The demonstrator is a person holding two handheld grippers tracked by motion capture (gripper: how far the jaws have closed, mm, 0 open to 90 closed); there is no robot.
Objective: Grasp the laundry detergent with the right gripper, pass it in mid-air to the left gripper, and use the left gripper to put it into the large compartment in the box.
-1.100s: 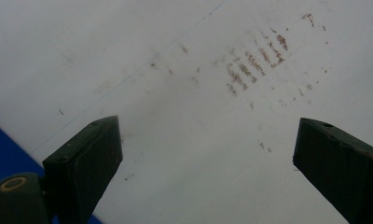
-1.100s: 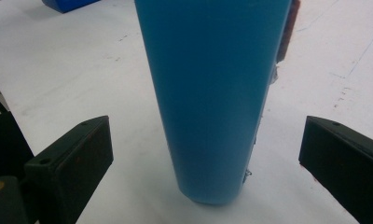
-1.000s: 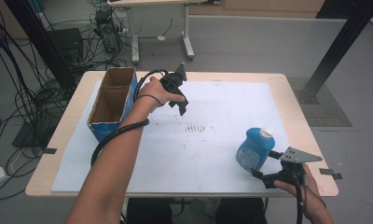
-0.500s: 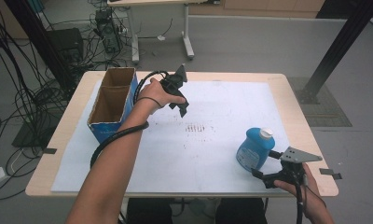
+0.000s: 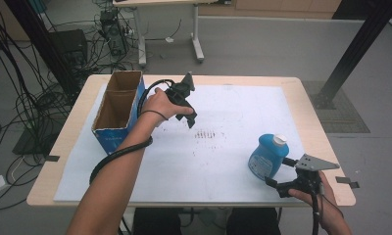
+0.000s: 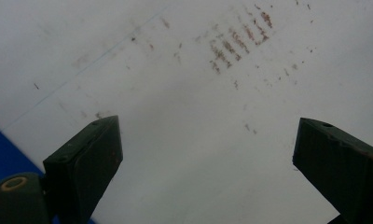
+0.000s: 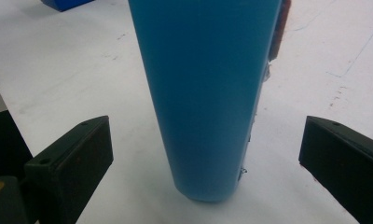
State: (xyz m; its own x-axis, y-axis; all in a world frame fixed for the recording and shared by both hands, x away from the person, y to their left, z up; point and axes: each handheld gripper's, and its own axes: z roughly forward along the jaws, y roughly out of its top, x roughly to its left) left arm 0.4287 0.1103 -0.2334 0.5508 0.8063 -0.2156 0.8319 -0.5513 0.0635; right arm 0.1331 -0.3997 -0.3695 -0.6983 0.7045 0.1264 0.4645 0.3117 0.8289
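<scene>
I'm holding my right gripper (image 5: 278,182) wide, jaws flanking the blue bottle (image 5: 268,155) standing near the table's front right. Farther off, my left gripper (image 5: 188,116) is hovering wide over the stained white sheet (image 5: 233,122), beside the cardboard box (image 5: 116,111).

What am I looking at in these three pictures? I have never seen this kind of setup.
A person at a table holds a hand-operated claw in each hand. One picture comes from a fixed camera above; the other two from cameras riding on each claw, looking along its black jaws. The left claw is open above the white sheet, near some brownish marks, holding nothing. The right claw is open too, its jaws on either side of a blue bottle standing upright on the sheet, not gripping it. An open cardboard box stands at the left.
</scene>
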